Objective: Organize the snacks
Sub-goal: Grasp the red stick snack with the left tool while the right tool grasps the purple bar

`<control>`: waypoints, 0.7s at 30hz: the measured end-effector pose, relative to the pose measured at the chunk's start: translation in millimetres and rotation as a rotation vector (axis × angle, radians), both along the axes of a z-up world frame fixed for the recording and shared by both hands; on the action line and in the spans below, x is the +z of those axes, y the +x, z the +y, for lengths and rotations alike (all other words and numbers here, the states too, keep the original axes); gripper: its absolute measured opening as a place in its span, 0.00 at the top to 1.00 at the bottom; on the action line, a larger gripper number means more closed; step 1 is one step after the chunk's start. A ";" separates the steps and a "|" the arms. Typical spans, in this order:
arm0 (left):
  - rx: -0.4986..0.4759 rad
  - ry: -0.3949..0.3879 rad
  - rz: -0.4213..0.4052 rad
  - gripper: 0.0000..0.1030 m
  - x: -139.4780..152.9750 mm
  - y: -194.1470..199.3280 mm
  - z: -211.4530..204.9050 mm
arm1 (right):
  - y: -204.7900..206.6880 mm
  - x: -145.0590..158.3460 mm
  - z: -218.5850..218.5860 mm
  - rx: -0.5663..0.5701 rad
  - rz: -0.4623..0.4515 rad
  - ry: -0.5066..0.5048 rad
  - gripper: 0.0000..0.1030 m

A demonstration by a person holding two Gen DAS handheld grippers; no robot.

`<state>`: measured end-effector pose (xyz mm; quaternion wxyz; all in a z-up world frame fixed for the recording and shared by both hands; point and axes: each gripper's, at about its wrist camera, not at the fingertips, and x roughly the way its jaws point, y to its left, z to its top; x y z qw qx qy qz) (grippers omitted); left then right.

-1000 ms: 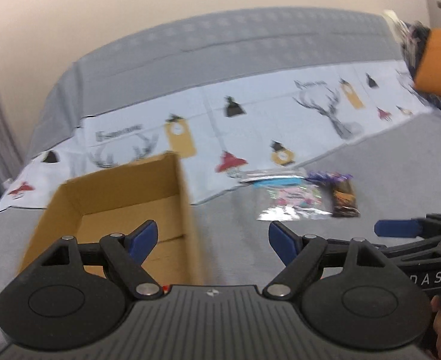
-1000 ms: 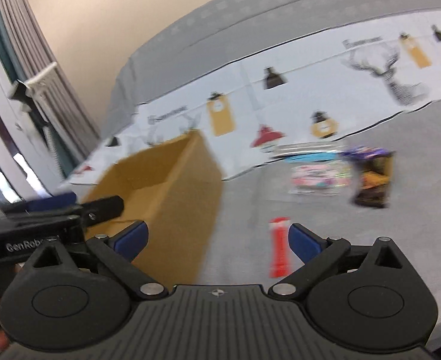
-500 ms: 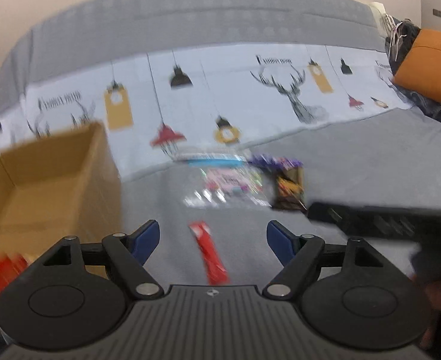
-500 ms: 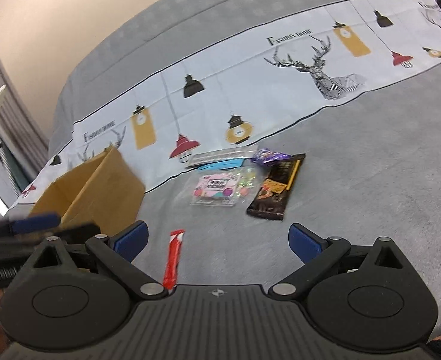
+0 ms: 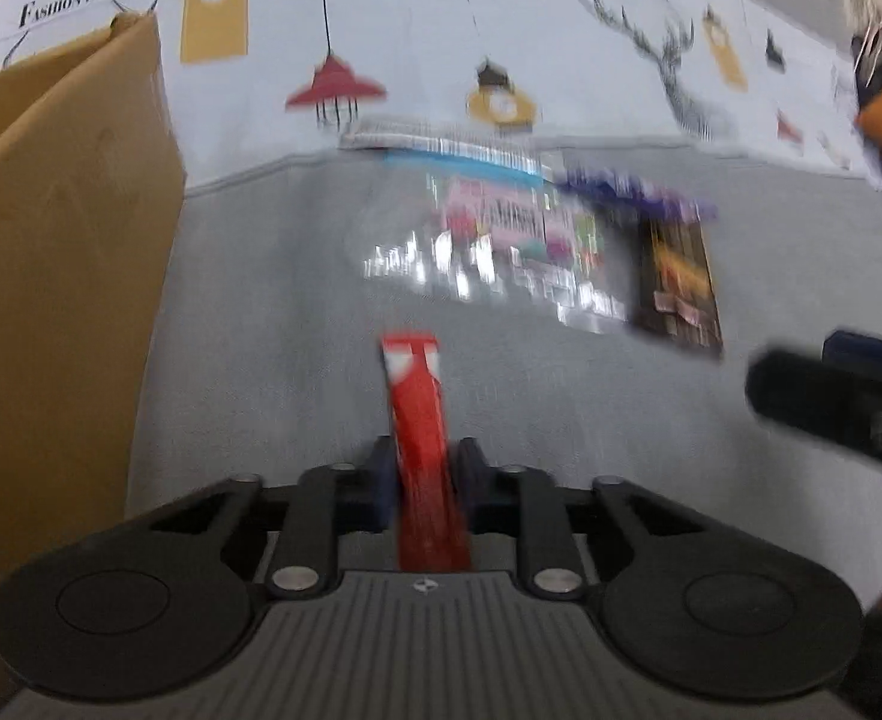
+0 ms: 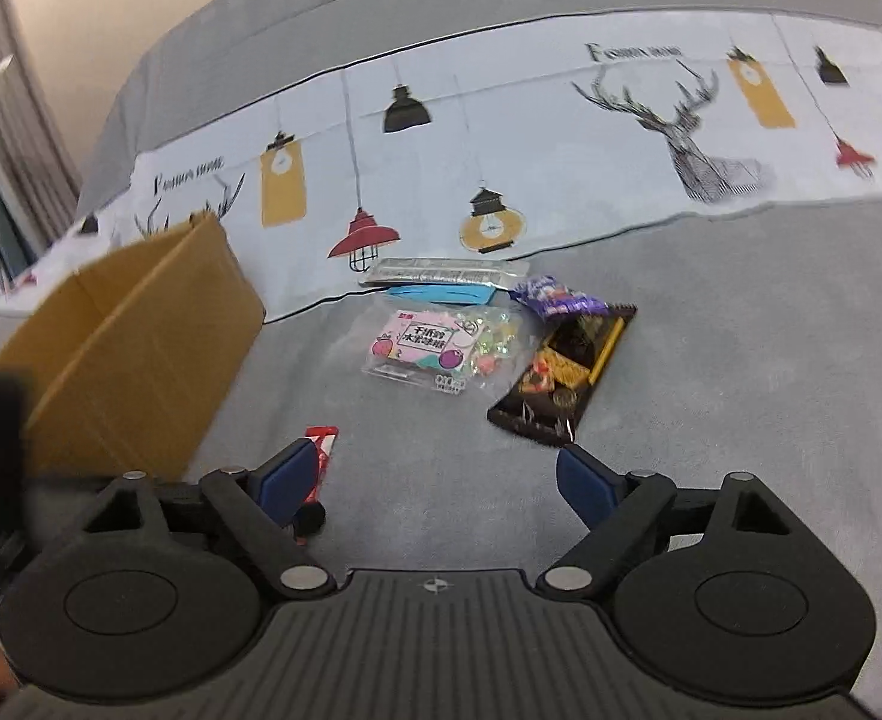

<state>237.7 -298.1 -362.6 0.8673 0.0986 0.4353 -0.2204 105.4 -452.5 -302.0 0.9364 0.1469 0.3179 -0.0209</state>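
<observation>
1. Your left claw (image 5: 422, 480) has just been closing, and its blue pads now clamp the near end of the red snack stick (image 5: 418, 420). The far end of the stick, with its white tip, reaches forward over the grey bedspread (image 5: 261, 312).
2. Your right claw (image 6: 432, 477) has narrowed a little but stands apart, with nothing between its fingers. It hangs over bare grey bedspread, just short of the dark packet.
3. From your right wrist view, the red snack stick shows only partly, behind the right claw's left finger (image 6: 285, 480), beside the near corner of the box.
4. The cardboard box (image 5: 63, 276) stands open on the bed to the left of the stick; its tall side wall fills the left of your left wrist view. What lies inside it cannot be seen from either camera.
5. Ahead of both claws lies a group of snacks, touching or overlapping one another:
   - a clear candy bag with a pink label (image 6: 435, 348) in the middle;
   - a silver wrapper (image 6: 447, 270) and a blue strip (image 6: 441, 294) just behind it, at the edge of the printed band;
   - a purple wrapper (image 6: 555, 297) at the right, its lower edge over the top of the dark packet (image 6: 561, 384), which lies tilted.
6. Behind the snacks runs the pale printed band of bedding (image 6: 561, 138) with lamps, stags and the words "Fashion Home".
7. Your left wrist view is blurred, so the lettering on the snacks there cannot be read.
</observation>
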 end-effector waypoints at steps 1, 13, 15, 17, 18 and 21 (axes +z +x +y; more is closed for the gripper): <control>-0.021 0.008 -0.002 0.88 1.0 7.2 -2.7 | 5.9 0.4 -0.3 0.021 -0.001 -0.026 0.15; 0.011 -0.062 0.002 0.88 -2.8 46.2 -3.9 | 98.2 -28.0 -55.9 -0.099 0.008 -0.113 0.30; -0.005 -0.069 0.006 0.88 -3.3 50.4 -5.3 | 114.2 -37.4 -64.5 -0.095 0.035 -0.107 0.35; -0.015 -0.071 0.003 0.88 -4.0 50.7 -4.4 | 126.4 -48.0 -74.1 -0.106 0.064 -0.054 0.59; -0.017 -0.070 0.002 0.88 -3.8 49.8 -3.9 | 129.4 -51.3 -76.3 -0.109 0.068 -0.039 0.67; -0.014 -0.085 0.025 0.88 -1.6 47.5 -1.3 | 129.1 -46.4 -71.1 -0.083 0.058 -0.059 0.83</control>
